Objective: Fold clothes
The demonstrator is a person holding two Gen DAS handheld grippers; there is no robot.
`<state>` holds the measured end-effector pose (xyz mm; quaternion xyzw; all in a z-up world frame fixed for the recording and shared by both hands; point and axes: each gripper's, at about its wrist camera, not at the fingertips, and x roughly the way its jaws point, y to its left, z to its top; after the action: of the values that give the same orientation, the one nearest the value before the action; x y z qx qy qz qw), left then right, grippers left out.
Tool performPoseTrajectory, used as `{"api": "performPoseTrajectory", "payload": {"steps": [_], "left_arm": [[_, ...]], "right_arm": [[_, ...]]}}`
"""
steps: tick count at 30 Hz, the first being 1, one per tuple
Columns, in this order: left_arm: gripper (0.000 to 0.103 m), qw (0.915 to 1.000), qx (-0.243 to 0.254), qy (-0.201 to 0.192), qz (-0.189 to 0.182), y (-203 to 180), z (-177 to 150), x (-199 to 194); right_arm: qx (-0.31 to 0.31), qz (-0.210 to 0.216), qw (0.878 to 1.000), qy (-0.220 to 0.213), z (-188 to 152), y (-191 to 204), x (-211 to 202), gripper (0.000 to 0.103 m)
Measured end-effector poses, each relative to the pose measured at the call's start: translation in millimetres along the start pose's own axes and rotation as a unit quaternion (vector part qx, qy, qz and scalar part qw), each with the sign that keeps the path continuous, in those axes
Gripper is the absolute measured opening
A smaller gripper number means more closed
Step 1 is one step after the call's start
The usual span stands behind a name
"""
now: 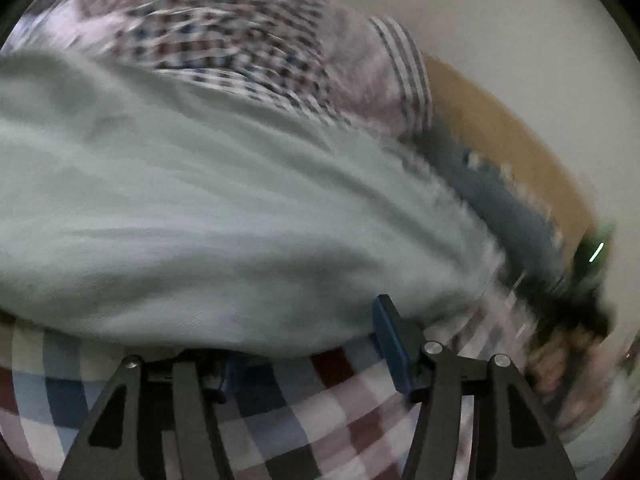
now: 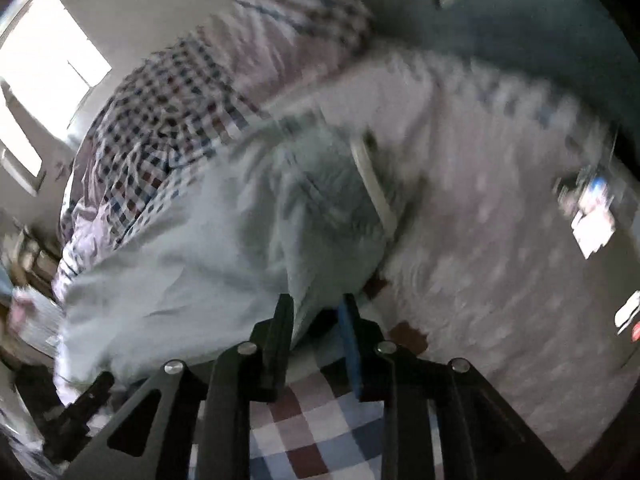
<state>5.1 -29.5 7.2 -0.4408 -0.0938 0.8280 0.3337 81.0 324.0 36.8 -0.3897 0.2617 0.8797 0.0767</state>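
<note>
Right wrist view: pale garment caught between two claws

Both views are motion-blurred. A checked bedspread (image 2: 320,432) — red, blue and white squares — lies under a pale mint garment (image 2: 192,264). The right gripper (image 2: 316,320) has its fingers drawn close, clamped on a fold of that garment. The left gripper (image 1: 304,344) stands wide apart; the garment (image 1: 200,208) drapes over one finger, and whether it grips anything cannot be told.

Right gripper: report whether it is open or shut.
Shut on the pale green garment: the right gripper has its fingers close together with a fold of the cloth pinched between them.
</note>
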Motion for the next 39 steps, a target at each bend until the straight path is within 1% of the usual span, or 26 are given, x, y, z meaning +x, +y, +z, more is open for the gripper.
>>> {"api": "performPoseTrajectory", "payload": {"steps": [1, 3, 5, 8, 10, 11, 12, 13, 14, 15, 16, 17, 18, 20, 22, 25, 27, 31, 34, 39], "left_arm": [[0.066, 0.9997, 0.024, 0.003, 0.006, -8.2, -1.6, 5.3], [0.073, 0.9968, 0.070, 0.000, 0.037, -23.3, -2.2, 13.7], [0.075, 0.9915, 0.111, -0.002, 0.067, -36.2, -2.5, 22.2], [0.075, 0.9872, 0.121, 0.015, 0.103, -34.5, 0.2, 36.1], [0.075, 0.9877, 0.119, 0.010, 0.100, -33.3, 3.7, 39.2], [0.074, 0.9882, 0.119, 0.006, 0.097, -33.1, 5.2, 39.1], [0.072, 0.9886, 0.118, 0.002, 0.094, -33.0, 6.8, 38.9], [0.067, 0.9891, 0.116, -0.004, 0.091, -32.5, 7.9, 38.2], [0.045, 0.9896, 0.110, -0.013, 0.092, -31.3, 8.4, 36.3], [0.019, 0.9904, 0.103, -0.021, 0.090, -29.5, 10.1, 34.2], [0.016, 0.9916, 0.097, -0.029, 0.080, -27.3, 11.2, 30.3], [0.014, 0.9927, 0.092, -0.037, 0.069, -25.2, 11.9, 25.8], [0.011, 0.9934, 0.091, -0.040, 0.057, -24.3, 11.6, 20.0], [0.010, 0.9933, 0.102, -0.038, 0.039, -27.5, 10.3, 7.4], [0.010, 0.9918, 0.120, -0.036, 0.026, -31.3, 7.1, -7.0], [0.009, 0.9913, 0.126, -0.038, -0.007, -30.9, 2.5, -24.9], [0.009, 0.9906, 0.128, -0.038, -0.028, -30.0, -1.3, -33.8], [0.008, 0.9867, 0.162, 0.005, 0.003, -32.8, -15.1, -18.3], [0.008, 0.9852, 0.167, 0.033, 0.018, -30.9, -24.2, -2.9], [0.008, 0.9881, 0.151, 0.025, 0.013, -29.6, -24.2, -7.6]], "right_arm": [[-0.010, 0.011, 1.000, -0.008, 0.8, 4.5, -3.6, 0.027], [-0.016, 0.022, 1.000, -0.009, -0.7, 4.6, -3.7, 0.027], [-0.020, 0.029, 0.999, -0.008, -3.2, 3.6, -3.1, 0.028], [-0.031, 0.032, 0.999, 0.003, -4.4, 4.2, 2.3, 0.029], [-0.049, 0.030, 0.998, 0.007, -4.4, 7.2, 6.9, 0.030], [-0.048, 0.028, 0.998, 0.006, -1.7, 2.5, 7.2, 0.032], [-0.041, 0.026, 0.999, 0.004, 2.5, -4.6, 7.0, 0.036], [-0.035, 0.024, 0.999, 0.001, 6.7, -11.7, 6.7, 0.045], [-0.028, 0.022, 0.999, -0.001, 10.9, -18.9, 6.5, 0.052], [-0.022, 0.021, 1.000, -0.003, 15.1, -26.0, 6.3, 0.065], [-0.004, 0.021, 1.000, 0.000, 19.8, -35.4, 8.3, 0.075], [0.020, 0.023, 1.000, 0.007, 24.9, -45.9, 11.4, 0.075], [0.044, 0.035, 0.998, 0.013, 29.1, -55.3, 15.3, 0.075], [0.090, 0.069, 0.993, 0.026, 36.7, -72.8, 24.1, 0.076], [0.118, 0.089, 0.988, 0.044, 40.1, -81.4, 34.8, 0.076], [0.128, 0.092, 0.986, 0.062, 39.3, -82.8, 49.1, 0.076], [0.123, 0.092, 0.986, 0.058, 39.6, -78.3, 52.7, 0.076], [0.125, 0.081, 0.988, 0.048, 40.7, -70.3, 61.7, 0.078], [0.121, 0.064, 0.990, 0.043, 43.9, -60.7, 66.3, 0.080], [0.100, -0.007, 0.995, 0.028, 42.1, -37.2, 55.8, 0.080]]}}
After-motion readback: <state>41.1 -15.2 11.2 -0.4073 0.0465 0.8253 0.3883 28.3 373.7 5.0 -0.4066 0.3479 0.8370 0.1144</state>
